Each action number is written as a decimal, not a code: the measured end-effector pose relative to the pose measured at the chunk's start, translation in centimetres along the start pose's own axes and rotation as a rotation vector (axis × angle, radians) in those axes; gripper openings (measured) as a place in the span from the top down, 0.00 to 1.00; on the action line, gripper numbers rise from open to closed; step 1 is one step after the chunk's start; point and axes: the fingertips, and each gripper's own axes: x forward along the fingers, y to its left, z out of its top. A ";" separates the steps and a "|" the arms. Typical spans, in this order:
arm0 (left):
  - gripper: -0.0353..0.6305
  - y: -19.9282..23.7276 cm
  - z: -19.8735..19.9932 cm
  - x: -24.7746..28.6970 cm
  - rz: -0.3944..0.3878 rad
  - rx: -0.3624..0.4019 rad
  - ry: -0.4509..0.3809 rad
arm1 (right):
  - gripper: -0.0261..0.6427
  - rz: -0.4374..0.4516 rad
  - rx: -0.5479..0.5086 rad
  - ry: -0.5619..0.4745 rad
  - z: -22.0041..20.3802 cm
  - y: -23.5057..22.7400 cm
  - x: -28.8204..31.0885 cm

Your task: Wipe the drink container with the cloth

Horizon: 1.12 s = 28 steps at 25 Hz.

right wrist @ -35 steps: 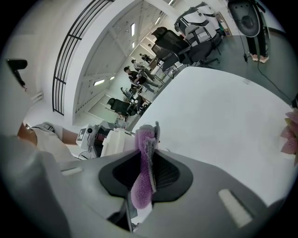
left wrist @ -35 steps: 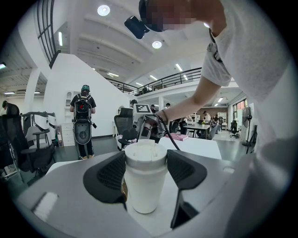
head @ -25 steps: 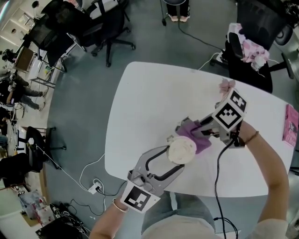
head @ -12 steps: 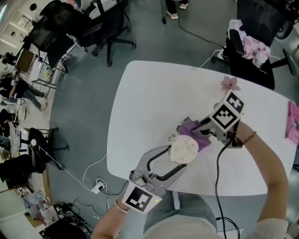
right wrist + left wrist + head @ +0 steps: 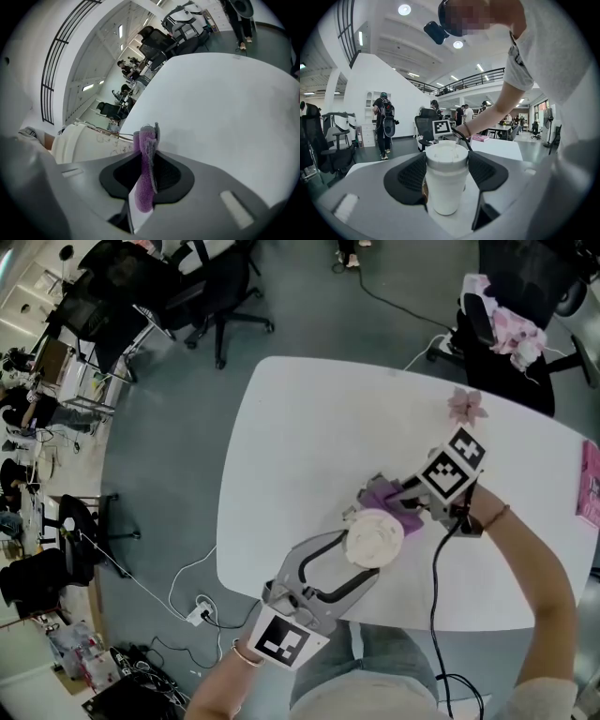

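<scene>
A white lidded drink cup [image 5: 373, 538] stands near the front of the white table [image 5: 300, 446]. My left gripper [image 5: 361, 554] is shut on the cup [image 5: 446, 180], its black pads pressed against both sides. My right gripper [image 5: 382, 498] is shut on a purple cloth [image 5: 394, 505], held against the cup's far right side. In the right gripper view the folded cloth [image 5: 146, 164] is pinched upright between the pads, with the cup [image 5: 86, 143] close on the left.
A pink paper flower [image 5: 465, 405] lies at the table's far right. A pink book [image 5: 590, 486] sits at the right edge. Office chairs [image 5: 202, 296] stand on the floor beyond the table. A cable [image 5: 436, 606] trails from my right gripper.
The cup, the cloth and both grippers have stayed together; the cloth sits slightly tighter against the cup. The head view has shifted a little.
</scene>
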 end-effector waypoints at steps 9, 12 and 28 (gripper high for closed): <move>0.52 -0.1 0.1 0.4 0.003 0.000 -0.003 | 0.85 -0.019 0.038 -0.016 -0.7 -1.8 1.0; 0.52 -0.1 0.2 0.3 0.002 0.002 -0.002 | 0.85 -0.019 0.053 -0.025 -0.7 -2.2 1.6; 0.52 0.2 0.0 -0.2 0.005 0.002 -0.005 | 0.85 -0.023 0.121 -0.189 -1.2 -1.3 -0.2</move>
